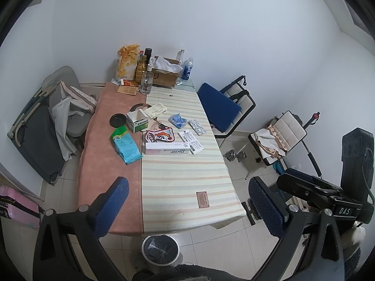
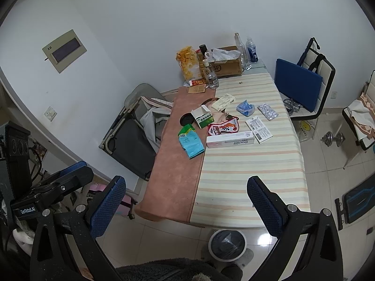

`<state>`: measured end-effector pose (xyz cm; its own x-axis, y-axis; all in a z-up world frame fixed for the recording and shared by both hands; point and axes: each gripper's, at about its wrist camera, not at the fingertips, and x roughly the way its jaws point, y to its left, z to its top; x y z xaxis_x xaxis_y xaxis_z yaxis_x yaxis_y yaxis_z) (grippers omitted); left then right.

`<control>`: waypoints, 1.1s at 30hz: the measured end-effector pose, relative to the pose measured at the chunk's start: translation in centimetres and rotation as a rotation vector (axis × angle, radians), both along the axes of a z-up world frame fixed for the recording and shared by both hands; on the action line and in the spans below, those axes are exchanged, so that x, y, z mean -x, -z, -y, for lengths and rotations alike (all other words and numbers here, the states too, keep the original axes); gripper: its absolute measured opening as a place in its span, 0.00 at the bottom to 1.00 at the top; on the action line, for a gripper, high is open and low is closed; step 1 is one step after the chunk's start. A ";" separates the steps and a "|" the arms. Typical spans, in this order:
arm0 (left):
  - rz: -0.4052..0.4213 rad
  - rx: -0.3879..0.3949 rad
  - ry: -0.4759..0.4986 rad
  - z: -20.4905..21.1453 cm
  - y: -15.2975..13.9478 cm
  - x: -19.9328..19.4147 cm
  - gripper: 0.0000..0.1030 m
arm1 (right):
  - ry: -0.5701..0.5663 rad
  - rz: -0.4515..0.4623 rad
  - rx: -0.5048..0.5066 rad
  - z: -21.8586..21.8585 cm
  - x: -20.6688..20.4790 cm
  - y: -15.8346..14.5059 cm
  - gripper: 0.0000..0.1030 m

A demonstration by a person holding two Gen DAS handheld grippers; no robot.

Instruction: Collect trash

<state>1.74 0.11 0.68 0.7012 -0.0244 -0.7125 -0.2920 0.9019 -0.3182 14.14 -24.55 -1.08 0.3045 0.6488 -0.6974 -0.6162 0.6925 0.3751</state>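
Note:
Trash lies mid-table: a long white "Doctor" box (image 1: 167, 151) (image 2: 230, 142), a teal and green bag (image 1: 125, 145) (image 2: 190, 142), a red snack pouch (image 1: 160, 135) (image 2: 222, 127), a green and white carton (image 1: 137, 121) (image 2: 202, 117), a crumpled blue wrapper (image 1: 177, 120) (image 2: 245, 107), a blister pack (image 1: 197, 127) (image 2: 268, 112) and leaflets (image 1: 191, 141) (image 2: 259, 129). A white bin with a dark liner (image 1: 160, 250) (image 2: 227, 244) stands on the floor at the near table edge. My left gripper (image 1: 187, 203) and right gripper (image 2: 186, 205) are open and empty, held above the near end of the table.
The table (image 1: 182, 182) has a pink cloth on the left and a striped cloth on the right. A cardboard box (image 1: 165, 75), bottles (image 1: 145, 80) and a chip bag (image 1: 127, 64) stand at the far end. A folded cot (image 1: 37, 126) is on the left; chairs (image 1: 225, 107) and a dumbbell (image 1: 235, 156) are on the right.

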 end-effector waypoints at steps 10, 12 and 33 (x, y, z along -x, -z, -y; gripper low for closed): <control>0.008 -0.004 0.009 -0.1 -0.3 1.5 1.00 | -0.001 0.005 0.001 -0.4 0.5 -0.6 1.00; 0.010 -0.001 0.007 0.0 0.0 1.7 1.00 | 0.000 0.005 0.002 -0.4 0.6 -0.6 1.00; 0.014 -0.002 0.008 0.0 -0.2 1.9 1.00 | 0.000 0.008 0.001 -0.4 0.7 -0.8 1.00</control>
